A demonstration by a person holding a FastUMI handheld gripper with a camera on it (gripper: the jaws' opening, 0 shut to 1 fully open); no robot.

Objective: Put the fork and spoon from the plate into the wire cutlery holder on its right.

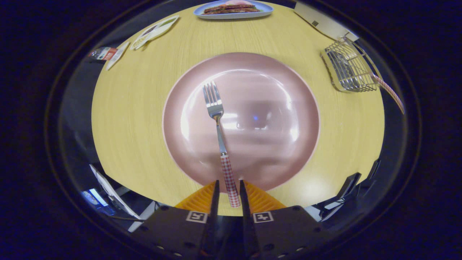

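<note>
While gripper (229, 193) clamps fork (219, 134) handle on pink plate (288, 108), wire holder (349, 68) upper right holds a checked-handle utensil (391, 93).

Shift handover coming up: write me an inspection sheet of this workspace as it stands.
Surface: round light-wood table, bare around the plate.
Job's things: steel fork with red-checked handle lies on the large pink plate, tines pointing away. Wire cutlery holder stands to the plate's right; a red-checked handle sticks out of it, probably the spoon.
Clutter: blue plate of food at the far edge; flat packets far left; white box beyond the holder.
Grippers: gripper straddles the fork handle's end; whether the fingers press it cannot be told.
Cables: dark cable below the table.
Surroundings: dark booth.
</note>
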